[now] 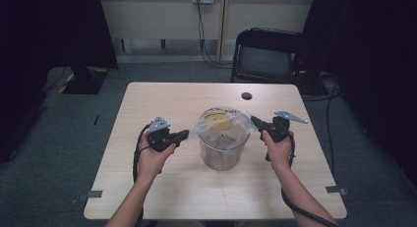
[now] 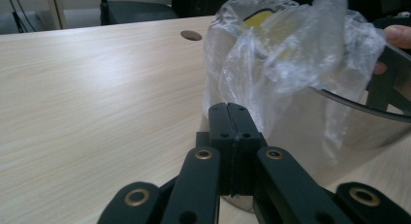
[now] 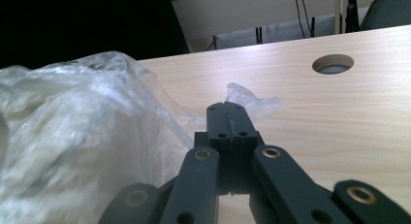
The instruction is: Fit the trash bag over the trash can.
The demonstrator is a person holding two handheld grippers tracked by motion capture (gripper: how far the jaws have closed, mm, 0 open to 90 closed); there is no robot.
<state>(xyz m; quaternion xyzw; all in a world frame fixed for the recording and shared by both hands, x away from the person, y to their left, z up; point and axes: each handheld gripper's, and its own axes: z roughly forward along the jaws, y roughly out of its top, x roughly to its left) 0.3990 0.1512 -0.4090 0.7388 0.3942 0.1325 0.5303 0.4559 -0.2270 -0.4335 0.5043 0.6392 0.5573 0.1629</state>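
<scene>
Bucket (image 1: 222,141) dead centre on the desk (image 1: 162,101), clear-walled and round, standing upright between the two grippers. Lined with a thin clear plastic bag (image 1: 231,123), crinkled and glossy, bunched over the rim and spilling down the outside. Something yellow (image 1: 218,122) inside, seen through the film near the top; can't tell what. Brownish look toward the bottom of the bucket, contents unclear.

Left gripper (image 1: 183,134) just beside the bucket's left wall, pointing at it, fingers (image 2: 220,124) pressed flat together with nothing between them. From the left gripper view, bag folds hanging close ahead of the tips, milky white where doubled over, see-through where single. Touching or just short of the film: can't tell.

Right gripper (image 1: 255,121) at the bucket's upper right rim, right at a loose corner of the bag. Fingers (image 3: 238,120) closed tight together here too, empty, a small flap of plastic lying on the desk just past the tips. Big mound of wrinkled bag crowding the left side of the right gripper view.

Round cable hole (image 1: 246,96) in the desk beyond the bucket, well apart from it. Black folding chair (image 1: 265,55) behind the far edge. Grey floor all round.
</scene>
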